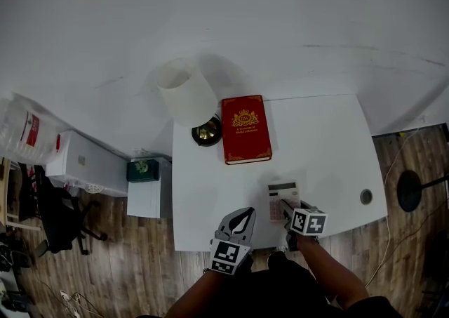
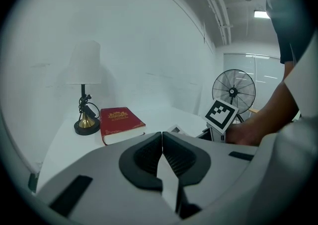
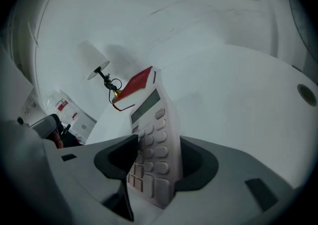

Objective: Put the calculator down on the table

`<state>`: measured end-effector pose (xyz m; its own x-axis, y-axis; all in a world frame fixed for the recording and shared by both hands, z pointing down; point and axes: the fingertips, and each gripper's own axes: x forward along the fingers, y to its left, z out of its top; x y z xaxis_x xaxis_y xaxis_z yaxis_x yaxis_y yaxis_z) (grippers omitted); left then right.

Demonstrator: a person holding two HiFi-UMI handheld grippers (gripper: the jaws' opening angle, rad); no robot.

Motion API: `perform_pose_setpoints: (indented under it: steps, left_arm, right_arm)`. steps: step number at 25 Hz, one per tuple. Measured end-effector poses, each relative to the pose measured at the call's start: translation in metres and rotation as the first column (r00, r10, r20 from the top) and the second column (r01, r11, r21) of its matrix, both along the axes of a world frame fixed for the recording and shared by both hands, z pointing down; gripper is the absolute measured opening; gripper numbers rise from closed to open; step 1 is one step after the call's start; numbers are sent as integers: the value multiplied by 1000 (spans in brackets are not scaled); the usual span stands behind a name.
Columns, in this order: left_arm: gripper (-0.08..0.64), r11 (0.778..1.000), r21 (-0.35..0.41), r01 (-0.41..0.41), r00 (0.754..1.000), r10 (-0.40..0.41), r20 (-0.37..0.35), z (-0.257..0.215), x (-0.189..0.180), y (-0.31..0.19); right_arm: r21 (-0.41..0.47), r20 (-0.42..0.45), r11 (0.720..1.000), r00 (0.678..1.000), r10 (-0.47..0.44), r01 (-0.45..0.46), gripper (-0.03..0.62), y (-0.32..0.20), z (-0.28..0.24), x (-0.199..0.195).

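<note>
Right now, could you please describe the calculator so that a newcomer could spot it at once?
Find the white table. Near its front edge, in front of the red book, is the calculator, its near end between the right gripper's jaws. It alone is small, pale and covered in keys; the book is red, the lamp tall.

Soft, even light; fisheye-warped, vignetted edges.

Smooth matt white desk (image 1: pixel 319 134); smooth book (image 1: pixel 245 129) cover, gilt stamp; plastic calculator (image 3: pixel 155 142), rubbery keys; shiny brass lamp base (image 1: pixel 208 132); wood-plank floor (image 1: pixel 112 274).
</note>
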<state>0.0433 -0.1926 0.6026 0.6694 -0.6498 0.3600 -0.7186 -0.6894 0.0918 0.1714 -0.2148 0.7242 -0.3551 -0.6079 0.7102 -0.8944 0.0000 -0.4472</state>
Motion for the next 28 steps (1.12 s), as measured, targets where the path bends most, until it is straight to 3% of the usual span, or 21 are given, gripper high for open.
perform_pose_setpoints:
  steps: [6,11,16,22,28]
  left_arm:
    - [21,1000,-20,-9,1000,9,-7,3,4,0]
    - [21,999,-33,-1,1000,1,-18,5,5,-1]
    - [21,999,-45,0,1000,-1,-21,6,5,-1]
    - [21,998,-54,14,1000,-15,-27,4,1,-5]
    - [21,997,-57,53,997,-56,-58,-7,-3,-16]
  right_arm:
    - [-5,-51,1000,999,6,-6,301,2,10,15]
    - [16,-55,1000,998,-14,15,307,-1,9,14]
    - [23,-135,999,990,-34,37,324,-1,8,20]
    - [133,-212,986,975,-66,96,319,-10,-27,22]
    - [305,-249,939,965,-82,158,285,-21,-100,15]
